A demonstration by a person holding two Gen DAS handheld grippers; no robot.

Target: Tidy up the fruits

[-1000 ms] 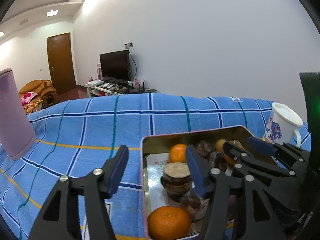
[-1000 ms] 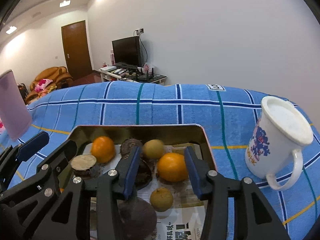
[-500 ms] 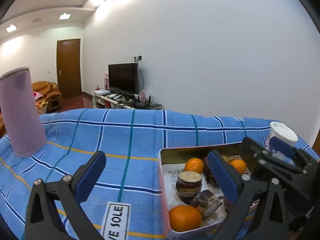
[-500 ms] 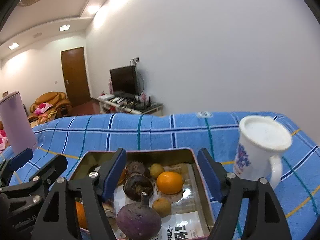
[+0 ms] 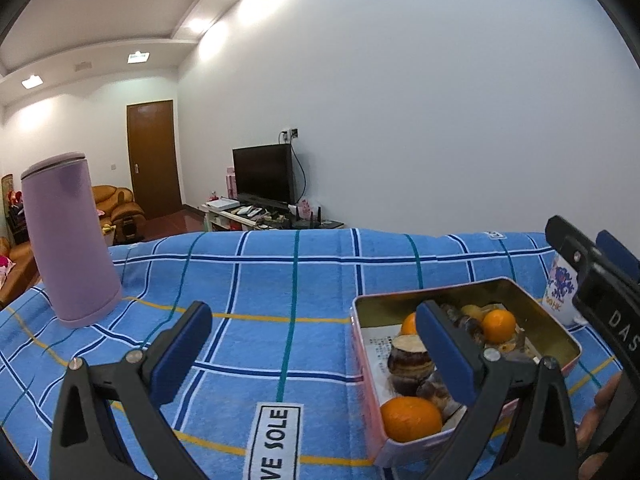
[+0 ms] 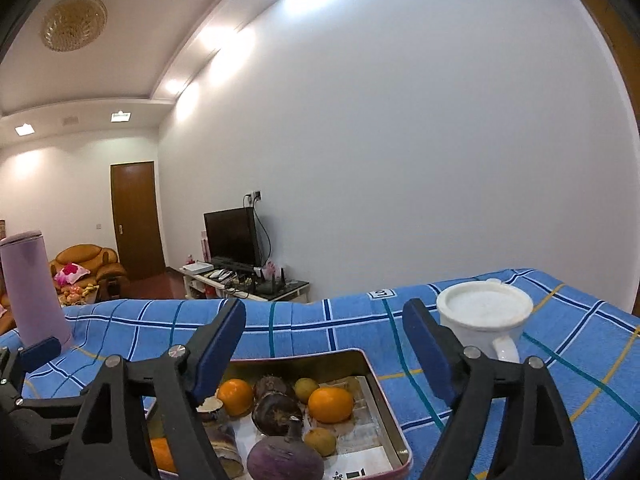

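Both empty — our left gripper [image 5: 316, 344] wide apart, right gripper [image 6: 324, 354] opening — we should pick one orange [image 6: 330, 399] from the tin [image 6: 384, 396], approaching squarely.

This is a home living room. A flat television [image 6: 231, 236] stands on a low media stand [image 6: 244, 282] cluttered with remotes, with an orange leather armchair [image 6: 86, 266] beside a brown wooden door [image 6: 135, 220]. Recessed ceiling lights [image 6: 120, 116] and an ornate ceiling fixture [image 6: 75, 22] hang above plain white walls.
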